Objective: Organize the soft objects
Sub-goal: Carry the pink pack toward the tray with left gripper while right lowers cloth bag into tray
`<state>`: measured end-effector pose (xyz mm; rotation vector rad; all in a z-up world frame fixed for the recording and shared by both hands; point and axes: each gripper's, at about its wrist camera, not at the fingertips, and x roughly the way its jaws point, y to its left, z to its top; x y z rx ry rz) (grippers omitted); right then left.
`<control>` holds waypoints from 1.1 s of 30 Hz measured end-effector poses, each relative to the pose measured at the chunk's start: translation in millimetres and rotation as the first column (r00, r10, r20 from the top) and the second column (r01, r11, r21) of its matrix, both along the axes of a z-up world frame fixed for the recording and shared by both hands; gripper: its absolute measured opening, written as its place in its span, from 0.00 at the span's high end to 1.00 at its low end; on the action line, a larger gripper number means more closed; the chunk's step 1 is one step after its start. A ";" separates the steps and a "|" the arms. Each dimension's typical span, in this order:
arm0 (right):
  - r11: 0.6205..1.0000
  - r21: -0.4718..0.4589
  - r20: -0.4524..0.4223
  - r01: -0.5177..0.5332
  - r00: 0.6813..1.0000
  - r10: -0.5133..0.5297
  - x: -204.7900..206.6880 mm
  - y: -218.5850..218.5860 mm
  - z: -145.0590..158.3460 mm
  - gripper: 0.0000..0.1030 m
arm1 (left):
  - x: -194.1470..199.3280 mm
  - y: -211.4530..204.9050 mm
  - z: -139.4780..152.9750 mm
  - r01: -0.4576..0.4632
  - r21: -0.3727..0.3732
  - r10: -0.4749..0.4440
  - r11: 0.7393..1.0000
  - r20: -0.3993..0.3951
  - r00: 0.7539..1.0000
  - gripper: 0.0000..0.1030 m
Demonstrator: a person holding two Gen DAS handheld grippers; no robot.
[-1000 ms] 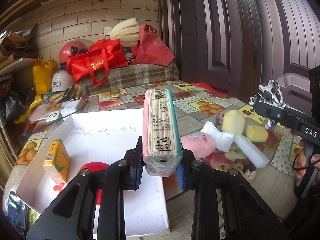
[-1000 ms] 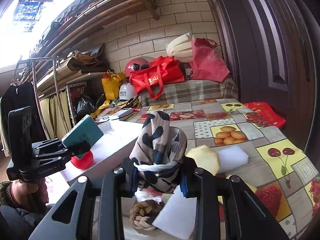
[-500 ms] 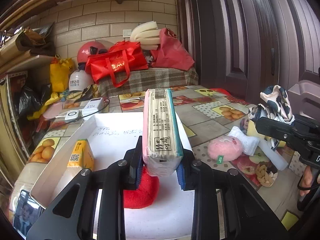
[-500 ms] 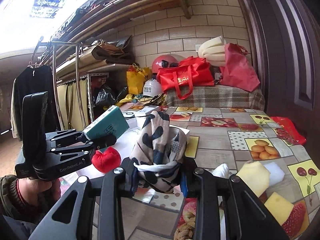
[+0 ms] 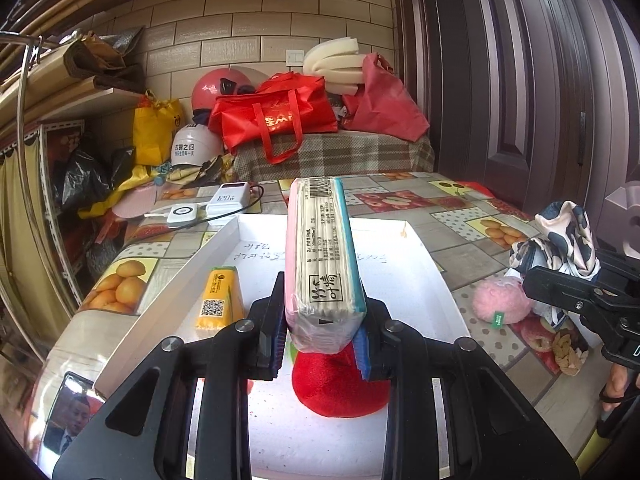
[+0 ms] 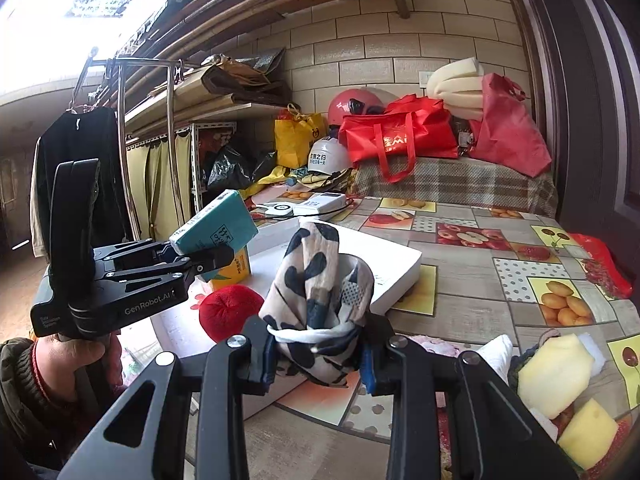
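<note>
White walls of the tray (image 5: pixel 224 240) already enclosed a yellow tissue pack (image 5: pixel 220 298) and a red plush (image 5: pixel 340 384). Above them the left gripper (image 5: pixel 320 340) was clamped on a wrapped tissue pack (image 5: pixel 320 248), not yet released. To the right, the right gripper (image 6: pixel 316 356) pinched a spotted cloth (image 6: pixel 320 292) near the tray. Pink plush (image 5: pixel 502 302) and foam pieces (image 6: pixel 556 376) remained on the table, so I judged sorting roughly halfway.

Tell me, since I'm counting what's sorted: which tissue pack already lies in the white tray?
The small yellow tissue pack, lying in the white tray beside the red plush. The larger pink-and-teal tissue pack is clamped in the left tongs.
</note>
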<state>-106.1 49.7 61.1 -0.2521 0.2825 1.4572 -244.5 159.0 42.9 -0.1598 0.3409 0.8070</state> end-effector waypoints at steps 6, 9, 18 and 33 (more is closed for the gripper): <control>0.999 -0.040 -0.021 -0.007 1.000 0.007 -0.4 17.5 -3.8 0.70 | -6.5 14.7 -1.5 -0.027 -0.016 0.027 1.000 -0.004 1.000 0.74; 0.998 -0.068 -0.033 -0.005 0.999 0.003 0.1 29.0 -7.8 0.70 | -10.2 21.0 -1.8 -0.039 -0.026 0.039 0.999 0.002 0.999 0.74; 0.997 -0.082 -0.005 0.013 1.000 -0.014 -3.2 52.1 -11.9 0.70 | -22.0 40.6 -2.6 -0.087 -0.048 0.088 0.995 0.015 0.996 0.74; 0.989 -0.144 -0.016 0.041 0.999 -0.044 0.2 114.5 -16.3 0.67 | -3.0 53.3 -2.7 -0.062 -0.030 0.061 0.998 -0.022 0.998 0.74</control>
